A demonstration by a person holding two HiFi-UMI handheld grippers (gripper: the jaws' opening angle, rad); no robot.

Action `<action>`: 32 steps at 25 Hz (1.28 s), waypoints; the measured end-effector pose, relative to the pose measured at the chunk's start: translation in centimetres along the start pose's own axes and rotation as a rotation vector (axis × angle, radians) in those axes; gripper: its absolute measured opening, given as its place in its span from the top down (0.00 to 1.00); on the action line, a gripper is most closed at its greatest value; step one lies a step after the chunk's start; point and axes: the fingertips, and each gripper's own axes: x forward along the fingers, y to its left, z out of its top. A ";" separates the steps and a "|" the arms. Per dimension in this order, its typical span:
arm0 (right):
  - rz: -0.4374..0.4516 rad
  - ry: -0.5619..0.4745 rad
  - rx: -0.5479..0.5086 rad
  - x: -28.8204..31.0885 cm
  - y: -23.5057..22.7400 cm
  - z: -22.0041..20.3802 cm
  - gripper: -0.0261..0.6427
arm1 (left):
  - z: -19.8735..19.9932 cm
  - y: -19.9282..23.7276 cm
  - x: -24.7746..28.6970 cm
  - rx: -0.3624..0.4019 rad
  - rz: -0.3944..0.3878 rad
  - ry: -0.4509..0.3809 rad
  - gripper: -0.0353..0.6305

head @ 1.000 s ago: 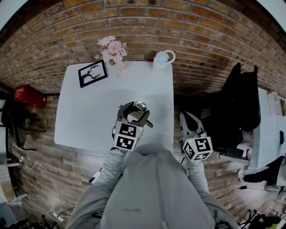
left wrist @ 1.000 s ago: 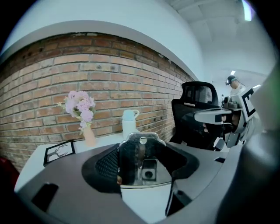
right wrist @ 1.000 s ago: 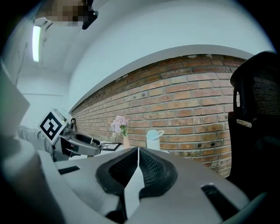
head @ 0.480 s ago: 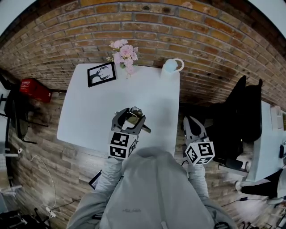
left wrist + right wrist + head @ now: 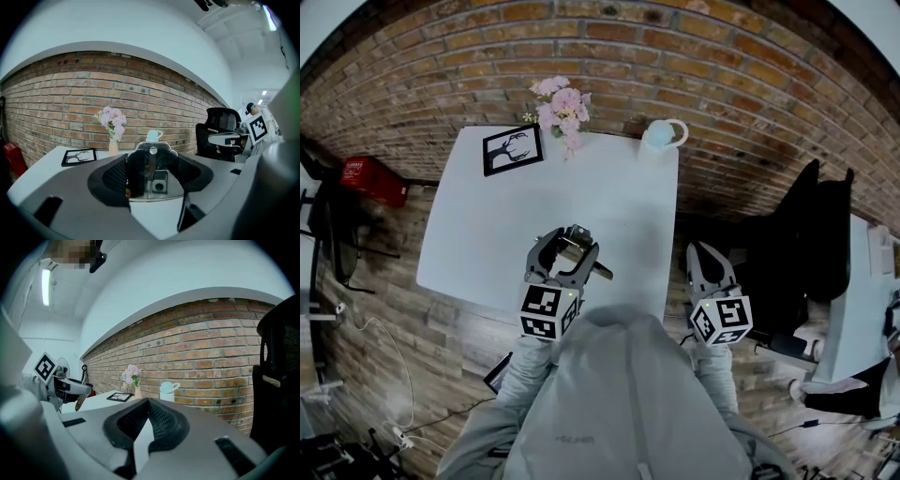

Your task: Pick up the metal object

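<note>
A shiny metal object (image 5: pixel 152 174) with a dark middle sits clamped between the pads of my left gripper (image 5: pixel 153 161). In the head view that gripper (image 5: pixel 564 251) is held over the near part of the white table (image 5: pixel 478 234), with the metal object (image 5: pixel 575 243) between its fingertips. The right gripper view shows the object (image 5: pixel 80 402) hanging from the left gripper, above the table top. My right gripper (image 5: pixel 705 259) hangs off the table's right side. Its jaws (image 5: pixel 147 405) are shut with nothing in them.
At the table's far edge stand a framed deer picture (image 5: pixel 513 150), a vase of pink flowers (image 5: pixel 562 103) and a pale blue jug (image 5: pixel 661 136). A brick wall runs behind. A black office chair (image 5: pixel 806 225) is on the right, a red box (image 5: pixel 367 181) on the left.
The left gripper, still shut on the metal object, has drifted a little to the left and nearer to the person. The head camera has shifted. The right gripper has hardly moved.
</note>
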 end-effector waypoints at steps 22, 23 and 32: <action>-0.016 0.014 -0.043 -0.9 -0.4 -0.3 0.93 | -0.4 -0.4 0.4 0.001 -0.017 0.028 0.49; -0.017 0.014 -0.042 -0.9 -0.4 -0.3 0.93 | -0.4 -0.4 0.3 0.001 -0.017 0.028 0.49; 0.004 0.008 -0.027 -1.1 0.1 -0.4 0.93 | -0.4 -0.5 0.2 0.008 -0.017 0.028 0.49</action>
